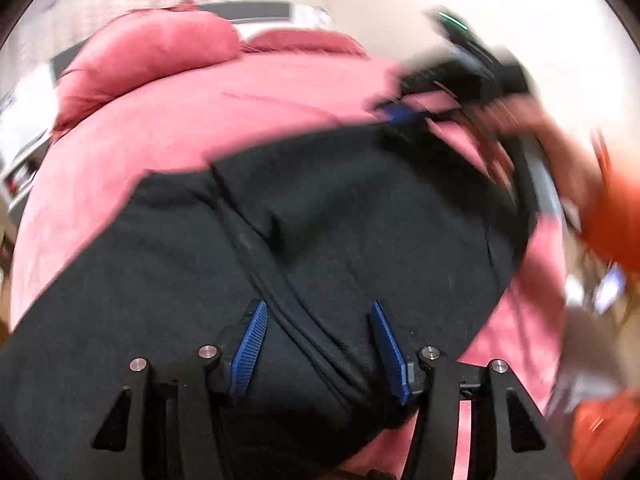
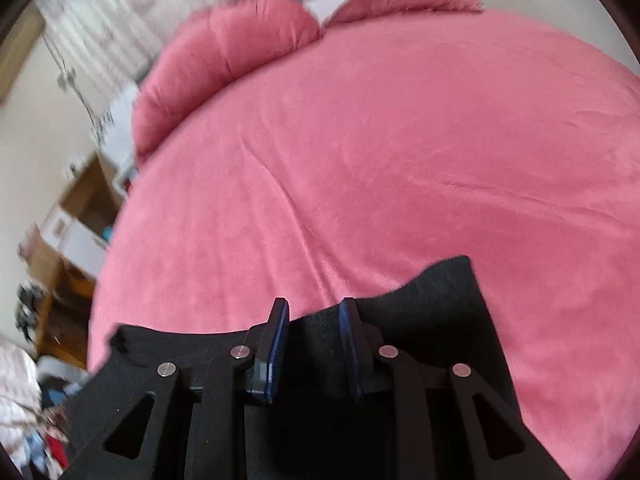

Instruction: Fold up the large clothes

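A large black garment point(image 1: 320, 220) lies spread on a pink bed point(image 1: 240, 112), with a long seam running down its middle. My left gripper point(image 1: 316, 308) is open above the garment, its blue pads on either side of the seam, holding nothing. In the left wrist view the right gripper point(image 1: 404, 114) shows blurred at the garment's far right edge. In the right wrist view my right gripper point(image 2: 314, 304) stands partly open over the edge of the black garment point(image 2: 432, 292), with cloth lying between the fingers; the pads do not press it.
Two pink pillows point(image 2: 224, 64) lie at the head of the bed point(image 2: 400, 140). Wooden shelves and boxes point(image 2: 76, 208) stand left of the bed. A person's arm in an orange sleeve point(image 1: 616, 216) is at the right. Curtains hang behind.
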The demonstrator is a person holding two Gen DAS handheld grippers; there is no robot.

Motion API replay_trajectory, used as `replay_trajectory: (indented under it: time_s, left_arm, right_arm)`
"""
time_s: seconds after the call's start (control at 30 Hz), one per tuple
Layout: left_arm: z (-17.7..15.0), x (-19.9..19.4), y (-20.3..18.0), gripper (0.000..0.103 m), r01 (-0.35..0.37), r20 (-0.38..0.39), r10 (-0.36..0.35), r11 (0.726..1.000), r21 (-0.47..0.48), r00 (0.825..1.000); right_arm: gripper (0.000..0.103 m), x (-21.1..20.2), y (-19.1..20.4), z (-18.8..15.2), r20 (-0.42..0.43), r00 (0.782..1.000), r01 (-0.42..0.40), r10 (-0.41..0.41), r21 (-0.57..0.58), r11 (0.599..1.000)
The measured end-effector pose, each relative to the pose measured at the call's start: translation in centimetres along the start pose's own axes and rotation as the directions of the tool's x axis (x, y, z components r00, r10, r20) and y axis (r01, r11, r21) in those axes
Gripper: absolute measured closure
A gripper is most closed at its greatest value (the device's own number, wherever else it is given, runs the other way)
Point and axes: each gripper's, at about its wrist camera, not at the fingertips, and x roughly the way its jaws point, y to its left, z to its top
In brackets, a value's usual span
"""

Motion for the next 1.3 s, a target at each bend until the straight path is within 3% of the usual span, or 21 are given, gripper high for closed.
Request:
replay_trajectory:
  time_s: [0.07, 0.17, 0.27, 0.3, 0.33, 0.4, 0.53, 0.6, 0.67, 0.73, 0.8, 0.83, 0.87, 0.9, 0.97, 1.0, 1.03, 1.1, 1.2, 1.23, 1.3]
  left_arm:
    - [1.7, -1.2, 0.9, 0.048, 0.042, 0.075, -0.038, 0.998, -0.055, 0.996]
    - [5.5, -0.4, 1.5, 0.048, 0.088, 0.111, -0.075, 0.989, -0.117, 0.991]
    - [8.5, 4.2, 0.1, 0.046, 0.117, 0.019, -0.116, 0.990, -0.082, 0.993]
    - [8.9, 6.1, -0.6, 0.046, 0.099, -0.028, -0.100, 0.994, -0.055, 0.995]
    - [9.1, 8.8, -0.8, 0.055, 0.004, -0.104, -0.003, 1.000, 0.003, 0.995]
    - [9.1, 11.4, 0.1, 0.087, -0.129, -0.138, 0.141, 0.987, 0.091, 0.980]
    - [9.7, 11.4, 1.6, 0.087, -0.116, -0.099, 0.126, 0.988, 0.102, 0.987]
    - [9.9, 10.2, 2.2, 0.087, -0.098, -0.085, 0.103, 0.993, 0.062, 0.991]
    - [9.4, 8.0, 4.0, 0.083, 0.002, -0.074, -0.008, 0.996, -0.092, 0.997]
    - [7.9, 5.4, 5.3, 0.057, 0.040, -0.026, -0.047, 0.972, -0.231, 0.999]
    - [6.6, 3.6, 4.6, 0.046, 0.084, 0.023, -0.081, 0.969, -0.231, 0.996]
    - [5.6, 2.9, 3.6, 0.045, 0.107, 0.029, -0.103, 0.975, -0.197, 0.994]
    - [4.8, 2.7, 2.8, 0.045, 0.118, 0.015, -0.117, 0.979, -0.166, 0.993]
    - [3.6, 2.4, 2.0, 0.045, 0.106, -0.023, -0.110, 0.987, -0.123, 0.994]
    - [1.0, 3.3, 0.8, 0.046, 0.006, -0.121, -0.012, 0.999, -0.048, 0.993]
    - [-0.5, 3.8, 1.4, 0.045, -0.009, -0.159, -0.002, 0.998, -0.067, 0.987]
    - [-1.6, 3.1, 2.3, 0.045, 0.024, -0.124, -0.042, 0.990, -0.137, 0.991]
    - [-2.9, 1.7, 3.0, 0.045, 0.033, -0.114, -0.054, 0.982, -0.184, 0.992]
    - [-3.6, 0.6, 2.8, 0.045, 0.010, -0.128, -0.029, 0.989, -0.147, 0.991]
    - [-4.0, 0.2, 2.7, 0.046, 0.001, -0.143, -0.022, 0.990, -0.143, 0.989]
    - [-4.4, -1.2, 2.5, 0.049, -0.011, -0.151, -0.014, 0.987, -0.160, 0.989]
  right_arm:
    - [0.074, -3.1, 0.7, -1.9, 0.070, 0.996, -0.052, 0.054, -0.028, 0.998]
    - [0.074, -4.8, 1.1, -5.9, 0.022, 1.000, 0.007, -0.005, -0.124, 0.992]
    - [0.074, -5.0, -0.4, -10.1, -0.098, 0.993, 0.055, -0.068, -0.131, 0.990]
    - [0.074, -4.6, -1.0, -12.0, -0.157, 0.985, 0.051, -0.068, -0.112, 0.992]
    - [0.073, -5.0, -1.0, -13.3, -0.133, 0.989, 0.049, -0.065, -0.121, 0.991]
    - [0.073, -6.5, -0.2, -15.4, -0.117, 0.989, 0.074, -0.095, -0.177, 0.982]
    - [0.073, -8.0, -0.7, -16.8, -0.127, 0.987, 0.087, -0.102, -0.116, 0.989]
    - [0.073, -8.5, -1.6, -16.7, -0.132, 0.990, 0.044, -0.054, -0.077, 0.996]
    - [0.073, -9.7, -3.0, -15.9, -0.129, 0.991, -0.030, 0.023, -0.049, 0.998]
    - [0.068, -12.6, -6.1, -15.0, -0.037, 0.995, -0.091, 0.090, -0.017, 0.996]
    - [0.050, -14.8, -8.9, -13.4, 0.086, 0.992, -0.101, 0.098, 0.040, 0.994]
    - [0.031, -15.2, -10.0, -12.6, 0.121, 0.989, -0.094, 0.087, 0.057, 0.994]
    - [0.026, -15.3, -11.6, -11.6, 0.146, 0.985, -0.101, 0.091, 0.064, 0.993]
    - [0.026, -14.9, -12.6, -10.9, 0.139, 0.986, -0.106, 0.096, 0.069, 0.992]
    - [0.026, -12.7, -15.2, -9.0, 0.059, 0.987, -0.156, 0.150, 0.112, 0.981]
    - [0.026, -11.4, -15.9, -8.5, 0.021, 0.985, -0.172, 0.171, 0.125, 0.977]
    - [0.026, -10.0, -16.5, -7.9, -0.012, 0.982, -0.184, 0.187, 0.134, 0.974]
    - [0.028, -7.3, -16.9, -7.3, -0.066, 0.970, -0.224, 0.235, 0.142, 0.964]
    - [0.034, -4.6, -17.4, -7.6, -0.133, 0.911, -0.365, 0.391, 0.183, 0.913]
    - [0.035, -4.0, -17.4, -7.9, -0.140, 0.901, -0.384, 0.411, 0.189, 0.904]
    - [0.036, -2.7, -16.9, -8.0, -0.125, 0.905, -0.381, 0.406, 0.184, 0.906]
